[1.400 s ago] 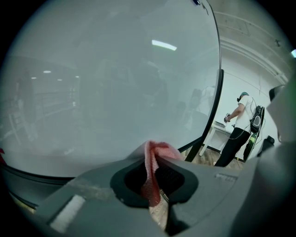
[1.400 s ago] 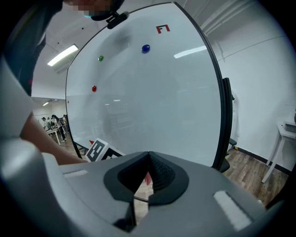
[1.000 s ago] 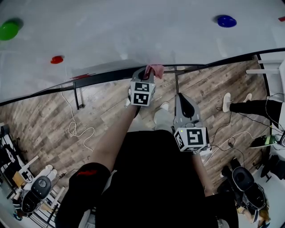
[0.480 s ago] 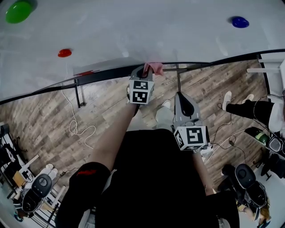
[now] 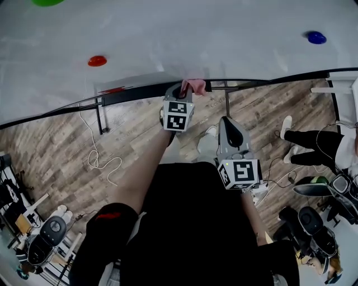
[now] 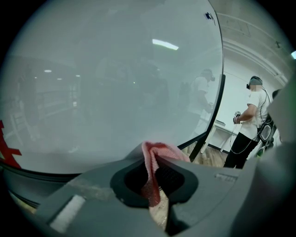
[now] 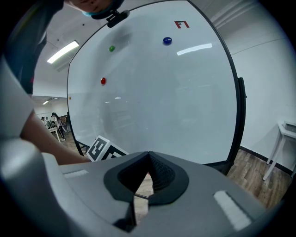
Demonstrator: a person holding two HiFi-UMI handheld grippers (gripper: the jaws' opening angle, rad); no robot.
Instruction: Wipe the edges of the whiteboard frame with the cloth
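Note:
A pink cloth (image 5: 193,86) is pinched in my left gripper (image 5: 186,88), which is shut on it and holds it against the black bottom frame (image 5: 134,94) of the whiteboard (image 5: 184,39). Seen from the left gripper view, the cloth (image 6: 152,159) pokes out between the shut jaws right at the board's lower edge (image 6: 32,172). My right gripper (image 5: 230,127) hangs lower and to the right, away from the board, shut with nothing in it. The right gripper view takes in the whole whiteboard (image 7: 157,92) and its black right frame (image 7: 239,115).
Magnets sit on the board: red (image 5: 97,60), blue (image 5: 316,37), green (image 5: 47,2). A white cable (image 5: 95,156) lies on the wood floor under the board stand (image 5: 99,118). Another person (image 6: 249,122) stands at the right. Equipment and chairs (image 5: 313,229) crowd the lower right.
The head view has tilted down: the board and its magnets have shifted in the picture. My left gripper stays with the cloth on the bottom frame. The right gripper has barely moved.

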